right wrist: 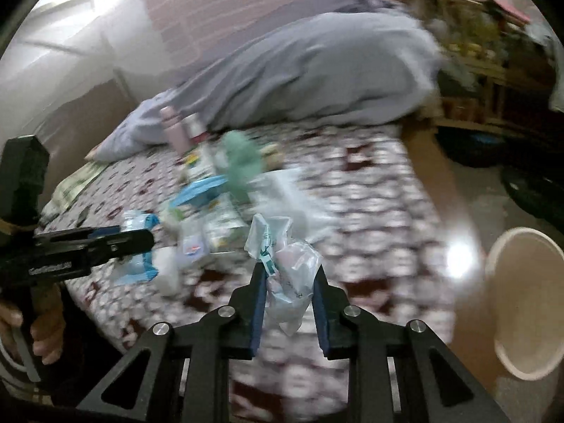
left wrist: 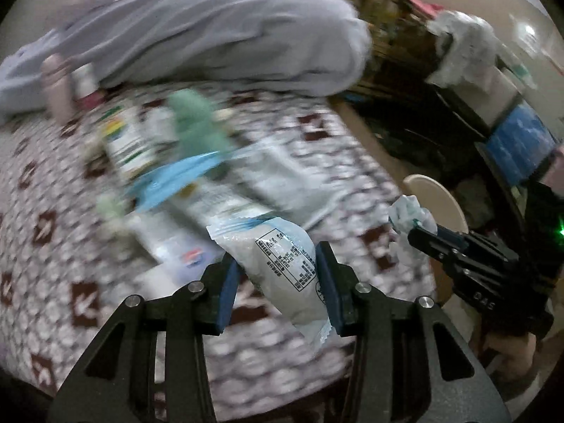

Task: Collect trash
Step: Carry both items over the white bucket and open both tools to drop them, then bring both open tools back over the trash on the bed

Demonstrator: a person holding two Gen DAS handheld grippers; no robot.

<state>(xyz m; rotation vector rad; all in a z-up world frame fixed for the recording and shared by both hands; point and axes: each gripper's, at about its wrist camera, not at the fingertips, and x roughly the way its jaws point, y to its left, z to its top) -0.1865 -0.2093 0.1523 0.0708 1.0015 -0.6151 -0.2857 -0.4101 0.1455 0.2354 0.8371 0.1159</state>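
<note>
**Both grippers hold trash above the bed**

The left gripper (left wrist: 278, 278) pinches a white packet (left wrist: 282, 264) with printed text between its blue pads, above the patterned bedspread (left wrist: 53, 246). The right gripper (right wrist: 287, 303) clamps a crumpled clear wrapper (right wrist: 289, 275). More litter (right wrist: 211, 204) lies blurred mid-bed, near a green cloth (left wrist: 197, 123) and a grey duvet (left wrist: 229, 35). A beige bin (right wrist: 525, 317) stands on the floor beside the bed, to the right.
</note>
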